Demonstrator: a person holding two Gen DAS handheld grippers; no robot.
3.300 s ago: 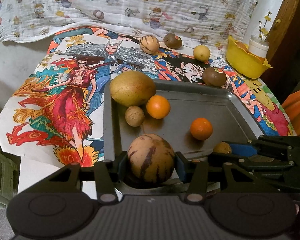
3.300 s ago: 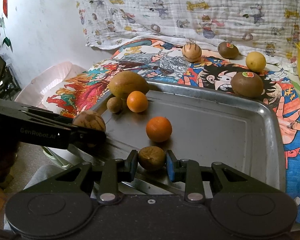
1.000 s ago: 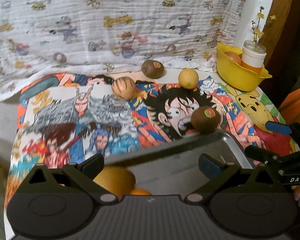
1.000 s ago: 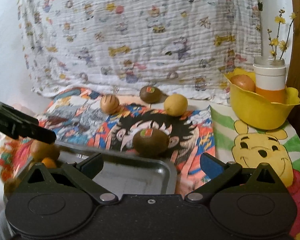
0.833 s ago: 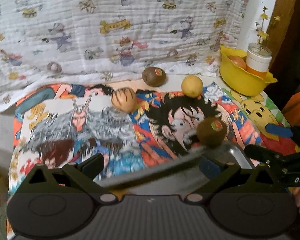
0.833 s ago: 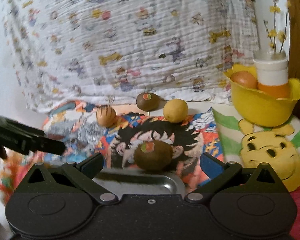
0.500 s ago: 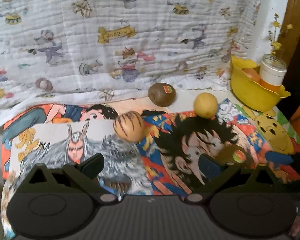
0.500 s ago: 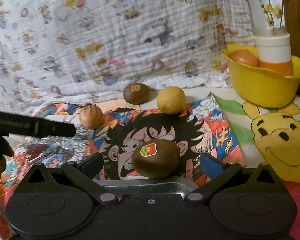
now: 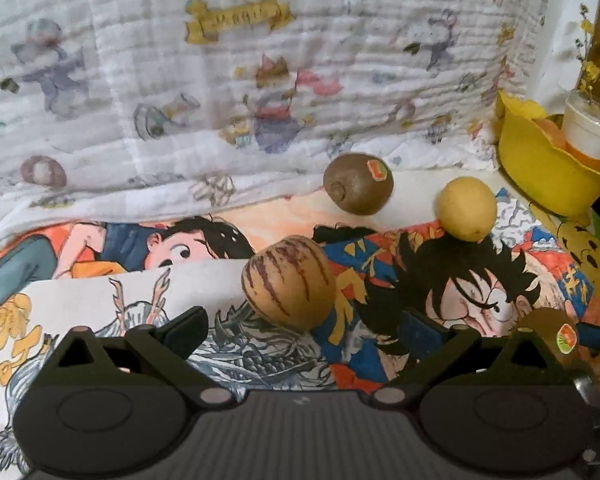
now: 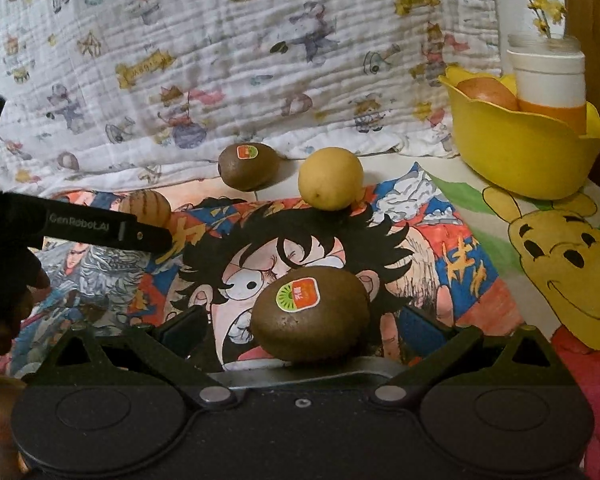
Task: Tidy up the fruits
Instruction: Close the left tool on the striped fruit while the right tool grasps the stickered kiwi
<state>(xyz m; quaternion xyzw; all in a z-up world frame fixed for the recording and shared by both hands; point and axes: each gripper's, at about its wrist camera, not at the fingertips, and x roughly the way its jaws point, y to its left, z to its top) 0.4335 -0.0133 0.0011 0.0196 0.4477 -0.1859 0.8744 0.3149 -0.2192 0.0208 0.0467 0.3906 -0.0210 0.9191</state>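
Where blur allows, fuzzy oval kiwi [image 10: 310, 314].

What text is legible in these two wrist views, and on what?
"GenRobot.AI": white print on the left gripper finger, seen in the right wrist view.
Near kiwi sticker: orange and green, print too small to read.
Far kiwi sticker: unreadable.
Blanket yellow banner: lettering too blurred to read.
Bottom right corner of the left wrist view: a cut-off white mark, unreadable.

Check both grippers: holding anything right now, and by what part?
Nothing is held. The left gripper is open, with the striped fruit ahead between its fingers, untouched. The right gripper is open around the near kiwi, gaps on both sides.
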